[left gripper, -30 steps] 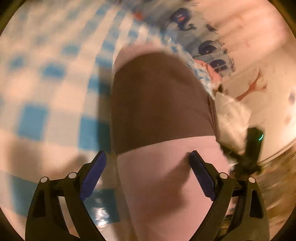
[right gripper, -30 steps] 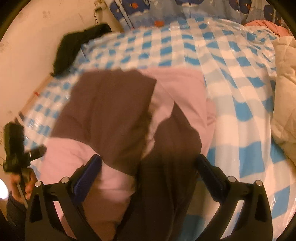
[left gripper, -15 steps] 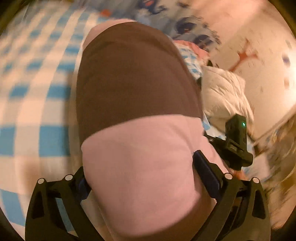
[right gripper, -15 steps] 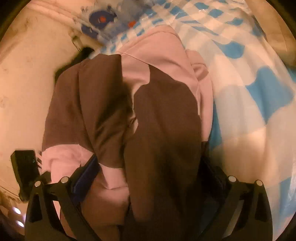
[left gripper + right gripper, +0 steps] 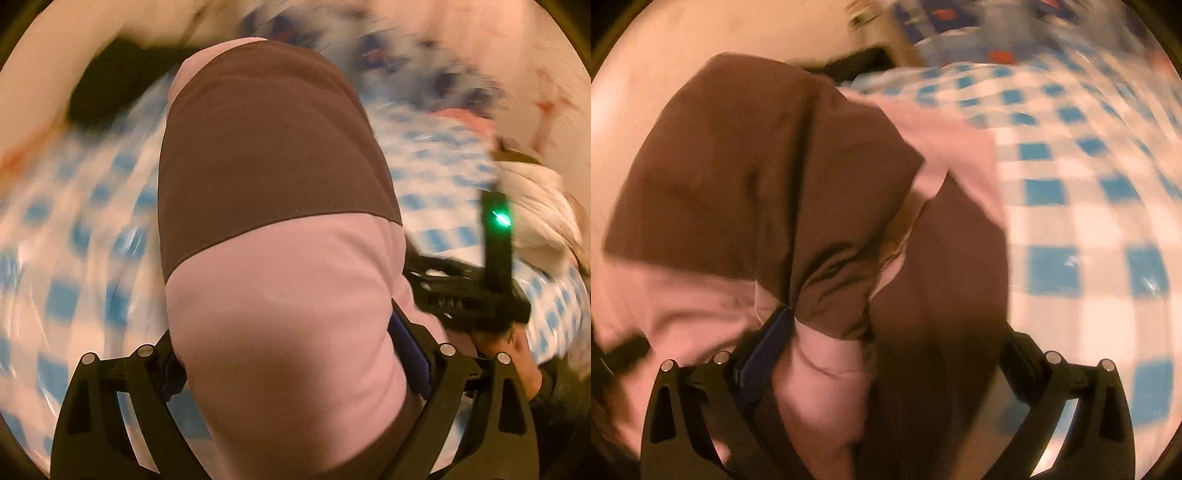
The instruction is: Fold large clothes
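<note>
A large pink and brown garment (image 5: 280,229) fills the middle of the left wrist view and hangs over the blue-checked bed (image 5: 74,236). My left gripper (image 5: 291,365) has the pink part between its fingers, jaws held wide by the bunched cloth. In the right wrist view the same garment (image 5: 768,177) is folded in brown and pink layers. My right gripper (image 5: 886,350) holds a thick bunch of it between its fingers. The right gripper also shows in the left wrist view (image 5: 476,295), with a green light.
The blue and white checked bed cover (image 5: 1071,206) spreads to the right. A white quilt (image 5: 535,206) lies at the bed's right side. A dark cloth (image 5: 110,85) lies by the wall. Patterned blue bedding (image 5: 960,22) lies at the head end.
Both grippers have lifted and swung with the garment; the views are blurred. The garment now bunches closer between the fingers, and the right gripper has come nearer the left.
</note>
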